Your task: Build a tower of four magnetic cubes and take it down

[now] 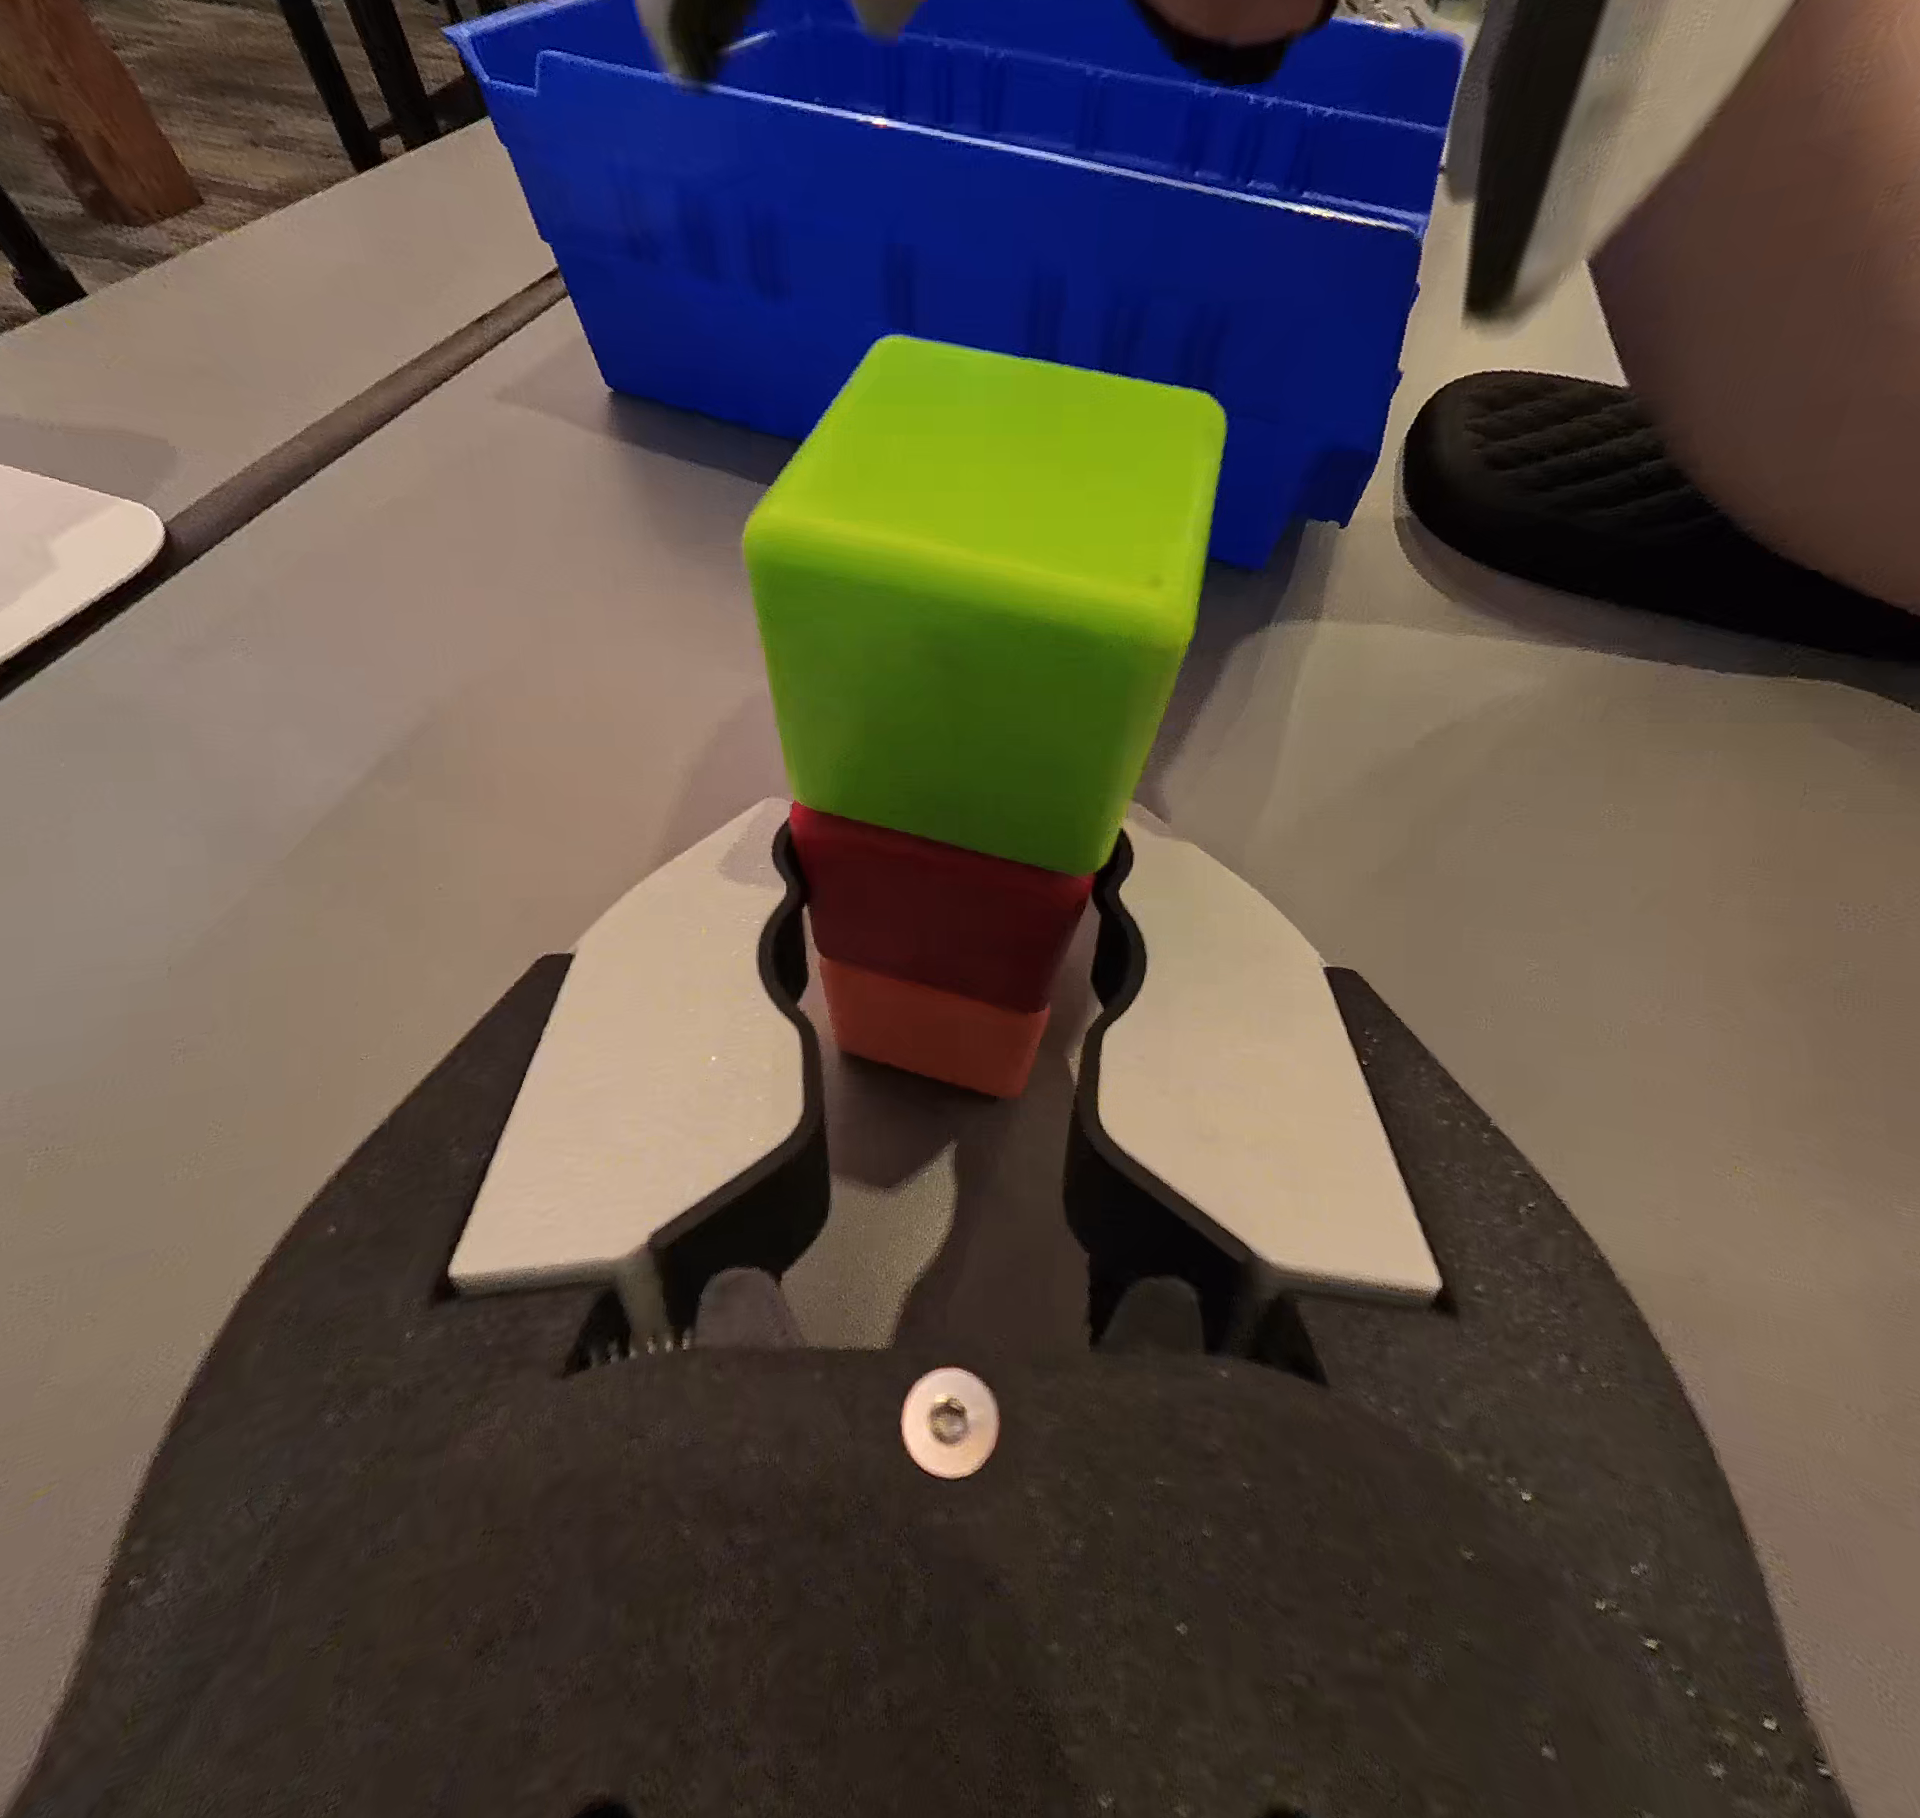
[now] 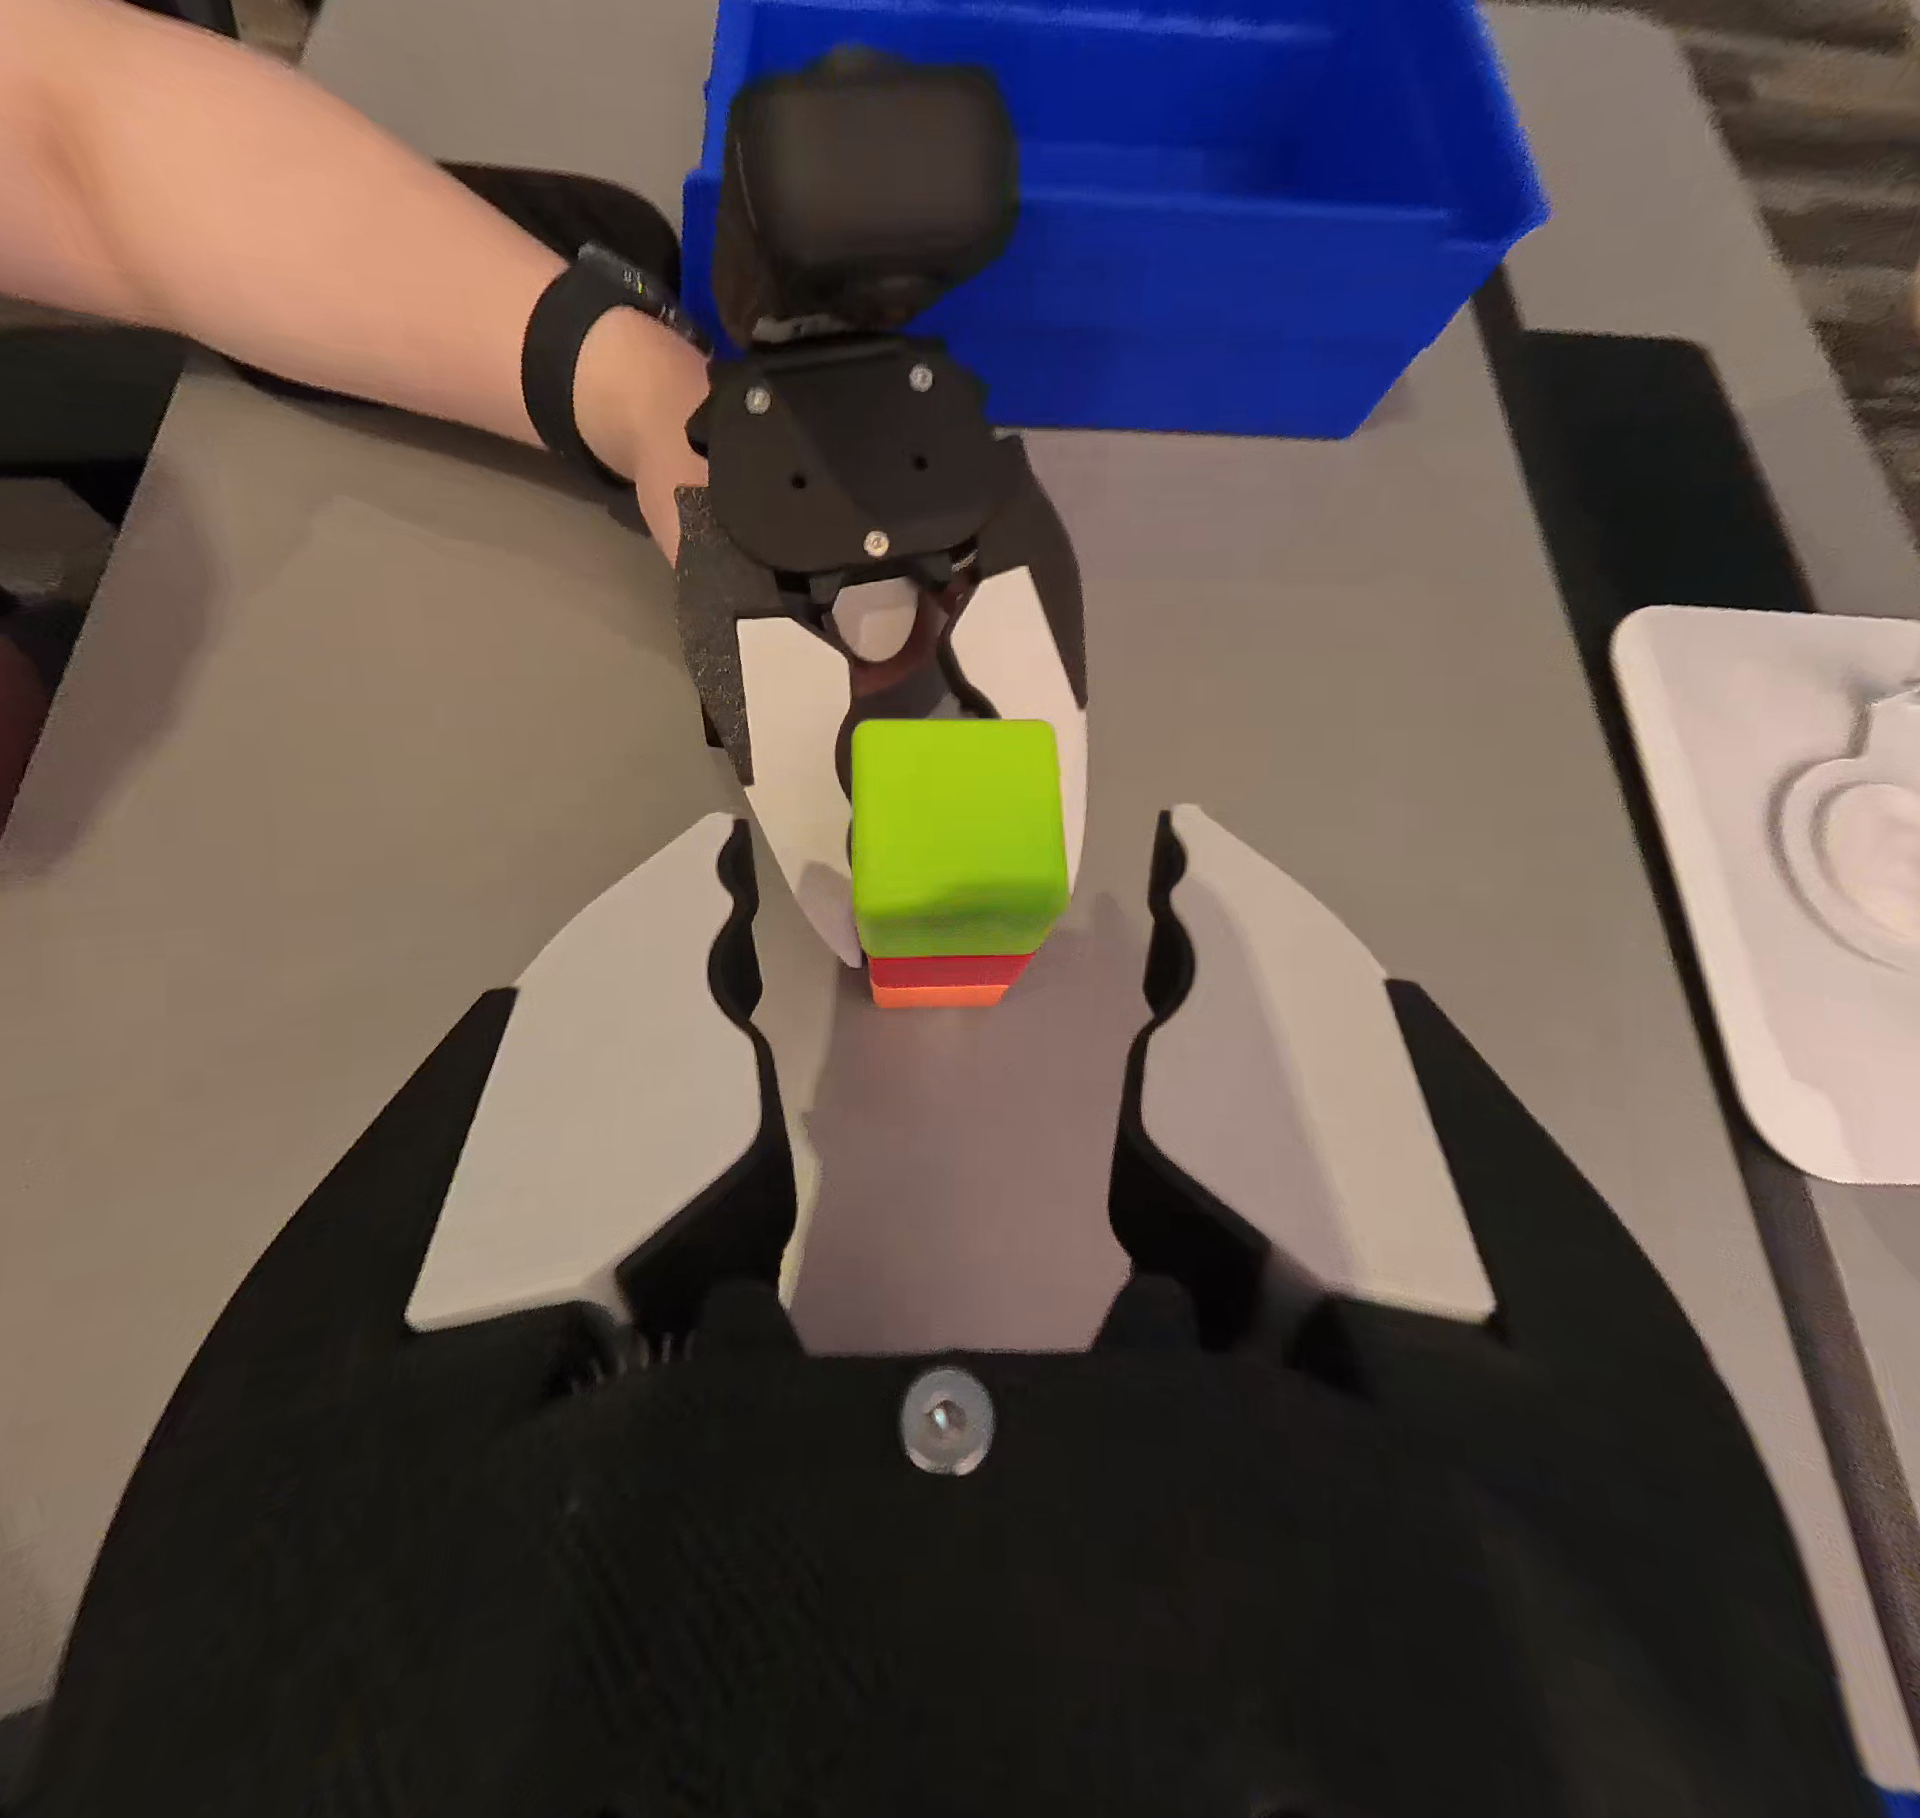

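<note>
Standing on the grey tabletop [image 1: 416, 833], a three-cube stack has a lime-green plastic cube [image 1: 977, 615] over a dark red cube [image 1: 935, 921] over an orange cube [image 1: 935, 1030]. The left gripper [image 1: 951, 895] pinches the dark red cube between its white fingers [image 1: 665, 1020]. The right gripper [image 2: 951, 895], jaws spread and empty, hovers just short of the stack. Behind stands a blue plastic bin [image 2: 1195, 241]. No legible writing appears.

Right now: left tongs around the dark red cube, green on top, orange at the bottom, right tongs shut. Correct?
One error: the right tongs are open and empty, as the right wrist view shows. The left tongs do flank the dark red cube, green cube on top, orange cube lowest.
</note>
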{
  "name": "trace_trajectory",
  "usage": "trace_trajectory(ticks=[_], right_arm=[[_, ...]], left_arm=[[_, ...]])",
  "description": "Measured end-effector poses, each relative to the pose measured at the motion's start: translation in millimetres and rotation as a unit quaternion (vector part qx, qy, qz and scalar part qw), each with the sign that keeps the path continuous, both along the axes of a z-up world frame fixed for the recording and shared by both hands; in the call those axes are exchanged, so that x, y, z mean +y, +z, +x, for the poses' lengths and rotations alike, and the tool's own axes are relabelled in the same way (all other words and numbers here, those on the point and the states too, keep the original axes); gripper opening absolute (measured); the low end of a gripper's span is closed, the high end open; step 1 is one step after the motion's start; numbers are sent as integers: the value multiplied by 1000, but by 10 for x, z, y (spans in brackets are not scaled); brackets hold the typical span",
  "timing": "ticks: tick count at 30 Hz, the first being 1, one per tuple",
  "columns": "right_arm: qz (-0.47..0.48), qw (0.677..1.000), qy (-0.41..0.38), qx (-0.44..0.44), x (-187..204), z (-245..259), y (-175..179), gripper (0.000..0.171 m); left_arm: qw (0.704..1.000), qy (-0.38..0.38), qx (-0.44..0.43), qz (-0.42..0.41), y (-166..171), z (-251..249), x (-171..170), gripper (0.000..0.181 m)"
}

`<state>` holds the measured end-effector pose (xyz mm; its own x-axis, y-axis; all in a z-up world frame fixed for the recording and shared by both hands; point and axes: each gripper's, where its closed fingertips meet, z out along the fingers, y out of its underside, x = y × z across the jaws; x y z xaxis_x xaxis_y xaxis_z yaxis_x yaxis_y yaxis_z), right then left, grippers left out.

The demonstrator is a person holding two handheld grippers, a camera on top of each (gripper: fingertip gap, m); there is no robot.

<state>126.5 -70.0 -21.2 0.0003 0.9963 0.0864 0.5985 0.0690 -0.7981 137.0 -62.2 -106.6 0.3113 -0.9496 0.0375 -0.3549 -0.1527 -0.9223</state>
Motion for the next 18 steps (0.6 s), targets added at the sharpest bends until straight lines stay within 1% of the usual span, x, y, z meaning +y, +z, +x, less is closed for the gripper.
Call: trace_trajectory(ticks=[5,8,10,18], right_arm=[[-3,999,-4,-38,12,-131,-238,74],[-9,998,-10,-61,30,-133,-348,70],[-8,998,-7,-69,24,-142,-381,50],[-6,996,-17,-89,25,-136,-377,50]], left_arm=[[1000,-12,1,3,-1,3,-19,52],[1000,-13,1,3,-1,5,-20,52],[1000,-13,1,3,-1,5,-20,52],[1000,-11,6,11,-1,9,-7,51]])
